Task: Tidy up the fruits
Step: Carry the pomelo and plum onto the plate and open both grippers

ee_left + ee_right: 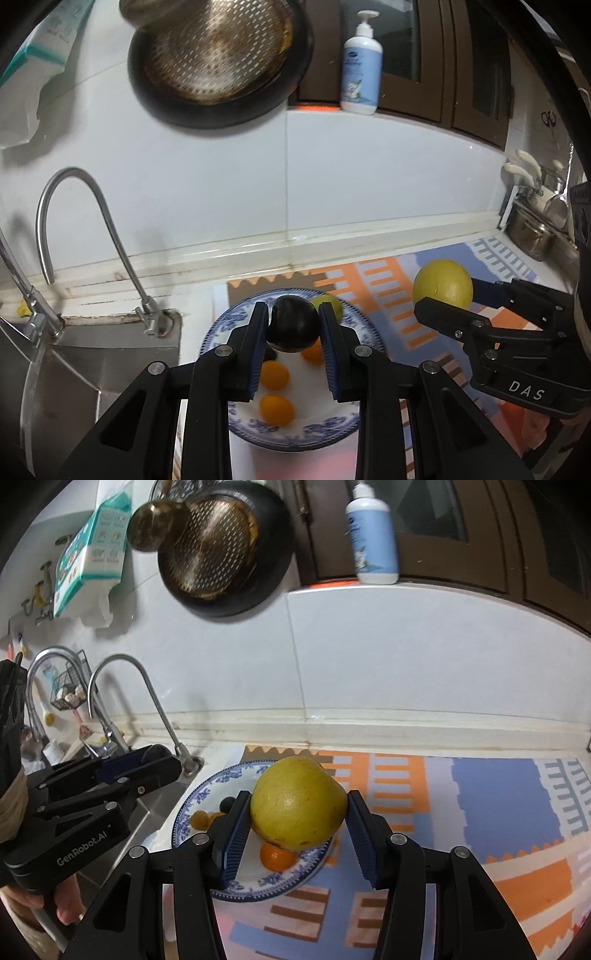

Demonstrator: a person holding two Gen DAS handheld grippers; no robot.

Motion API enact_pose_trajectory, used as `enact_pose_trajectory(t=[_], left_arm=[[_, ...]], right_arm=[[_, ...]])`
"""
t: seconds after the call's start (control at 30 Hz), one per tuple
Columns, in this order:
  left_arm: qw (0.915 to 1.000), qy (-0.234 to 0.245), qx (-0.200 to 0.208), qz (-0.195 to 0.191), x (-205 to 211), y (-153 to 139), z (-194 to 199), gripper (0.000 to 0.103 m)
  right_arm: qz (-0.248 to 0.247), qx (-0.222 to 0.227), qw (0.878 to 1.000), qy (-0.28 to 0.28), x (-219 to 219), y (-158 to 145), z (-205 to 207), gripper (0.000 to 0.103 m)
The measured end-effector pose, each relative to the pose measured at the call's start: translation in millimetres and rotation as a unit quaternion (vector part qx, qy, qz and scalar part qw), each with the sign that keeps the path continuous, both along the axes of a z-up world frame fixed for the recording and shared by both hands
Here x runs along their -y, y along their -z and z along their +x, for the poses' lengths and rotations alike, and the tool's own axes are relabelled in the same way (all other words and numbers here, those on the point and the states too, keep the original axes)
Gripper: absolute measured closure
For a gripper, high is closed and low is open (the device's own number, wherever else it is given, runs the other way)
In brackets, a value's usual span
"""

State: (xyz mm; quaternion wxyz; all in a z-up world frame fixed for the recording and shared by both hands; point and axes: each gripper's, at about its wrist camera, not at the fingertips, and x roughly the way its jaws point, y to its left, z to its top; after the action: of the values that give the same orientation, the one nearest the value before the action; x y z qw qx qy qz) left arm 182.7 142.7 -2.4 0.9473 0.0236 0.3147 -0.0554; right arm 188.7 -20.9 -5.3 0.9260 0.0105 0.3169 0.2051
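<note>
Partway: plum [293,325] clamped in left gripper [293,330], pear [298,804] in right gripper [295,825], both above plate [240,314] (kumquats [275,373] at 6 o'clock already there).

Your left wrist camera rides behind the left gripper [293,325], angled down and forward, close above the blue-patterned plate [236,317] at 6 o'clock, the faucet [74,221] at 9. Your right wrist camera looks the same way from just beside it, behind the right gripper [295,812]. Both views share the plate, faucet, hanging pan [218,62], patterned mat [498,801] and tiled wall [332,177]; each shows the other gripper at its edge.
</note>
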Motion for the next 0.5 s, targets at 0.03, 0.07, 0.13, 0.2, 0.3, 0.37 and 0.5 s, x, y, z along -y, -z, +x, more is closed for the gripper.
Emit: enact_pose_trajectory(t=[0.03, 0.07, 0.13, 0.2, 0.3, 0.37, 0.5], left_arm=[[1.0000, 0.000, -0.001, 0.001, -3, 3, 2, 0.075], [1.0000, 0.001, -0.005, 0.003, -7, 6, 5, 0.075], [0.9999, 0.004, -0.009, 0.007, -12, 11, 9, 0.075], [0.9998, 0.009, -0.014, 0.011, -16, 17, 15, 0.075], [0.9995, 0.017, -0.024, 0.015, -22, 26, 23, 0.075], [0.9991, 0.023, -0.032, 0.014, -25, 32, 30, 0.075], [0.9981, 0.036, -0.048, 0.014, -31, 44, 43, 0.075]], right_arm=[[-0.003, -0.002, 1.000, -0.003, -3, 2, 2, 0.051], [-0.005, -0.004, 1.000, -0.006, -7, 4, 4, 0.051], [-0.011, -0.009, 1.000, -0.015, -15, 9, 7, 0.051], [-0.016, -0.015, 1.000, -0.021, -22, 13, 10, 0.051], [-0.021, -0.028, 0.999, -0.033, -33, 23, 14, 0.051], [-0.024, -0.035, 0.998, -0.039, -39, 29, 16, 0.051], [-0.029, -0.058, 0.996, -0.054, -53, 44, 22, 0.051]])
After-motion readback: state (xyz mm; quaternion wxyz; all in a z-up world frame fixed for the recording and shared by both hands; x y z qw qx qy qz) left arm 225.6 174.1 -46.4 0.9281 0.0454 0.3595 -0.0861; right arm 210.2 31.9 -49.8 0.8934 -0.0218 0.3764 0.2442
